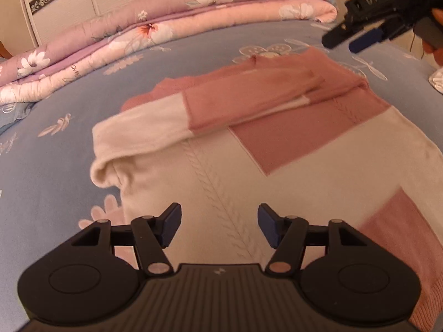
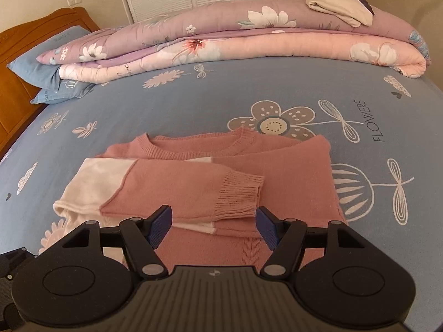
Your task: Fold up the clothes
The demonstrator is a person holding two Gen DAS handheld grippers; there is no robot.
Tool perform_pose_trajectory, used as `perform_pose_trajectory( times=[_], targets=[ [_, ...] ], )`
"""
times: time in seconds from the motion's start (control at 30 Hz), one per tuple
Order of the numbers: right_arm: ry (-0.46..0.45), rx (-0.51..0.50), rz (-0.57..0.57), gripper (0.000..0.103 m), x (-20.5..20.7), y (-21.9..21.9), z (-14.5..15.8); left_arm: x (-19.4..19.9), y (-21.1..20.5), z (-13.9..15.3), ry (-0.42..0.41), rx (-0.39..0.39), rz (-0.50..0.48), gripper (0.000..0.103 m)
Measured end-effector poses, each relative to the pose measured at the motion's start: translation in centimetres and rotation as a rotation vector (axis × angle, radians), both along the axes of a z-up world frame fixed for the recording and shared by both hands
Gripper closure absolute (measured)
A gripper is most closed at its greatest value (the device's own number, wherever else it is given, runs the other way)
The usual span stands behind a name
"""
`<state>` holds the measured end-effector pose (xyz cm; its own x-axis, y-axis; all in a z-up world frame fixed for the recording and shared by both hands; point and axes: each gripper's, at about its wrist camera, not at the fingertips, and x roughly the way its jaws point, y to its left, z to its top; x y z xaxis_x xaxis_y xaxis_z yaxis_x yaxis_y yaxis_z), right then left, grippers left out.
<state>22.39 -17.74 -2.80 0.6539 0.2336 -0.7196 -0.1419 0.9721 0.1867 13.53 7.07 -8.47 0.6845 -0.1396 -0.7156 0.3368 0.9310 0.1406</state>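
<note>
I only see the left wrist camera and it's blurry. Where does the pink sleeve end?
Observer: The sleeve lies across the sweater, and its ribbed cuff ends just ahead of the right claw.
Operator: Is that claw holding it?
Observer: No, the right claw is open and nothing is pinched.
Operator: Any writing anywhere?
Observer: The blue sheet says FLOWERS, right of the sweater.

Sweater (image 1: 277, 149) hem beyond frame edge
</note>
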Motion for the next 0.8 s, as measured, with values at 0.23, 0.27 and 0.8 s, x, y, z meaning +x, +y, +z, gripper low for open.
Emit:
perform_pose_trajectory(
  times=[0.23,0.27,0.8],
  targets=[
    [0.114,0.149,-0.131,0.031,4.7,-3.3,-4.2,4.2,1.5,-0.5,-0.068,-0.024,-0.023,0.04],
    [0.129,0.178,-0.145,0.031,5.2,-3.8,-4.8,4.7,1.7,-0.7,-0.064,-0.026,-0.025,0.04],
    [0.101,0.326,-0.131,0.094,6.0,-4.2,-7.2,5.5,5.5,-2.5,-0.052,-0.122,0.066,0.04]
  ],
)
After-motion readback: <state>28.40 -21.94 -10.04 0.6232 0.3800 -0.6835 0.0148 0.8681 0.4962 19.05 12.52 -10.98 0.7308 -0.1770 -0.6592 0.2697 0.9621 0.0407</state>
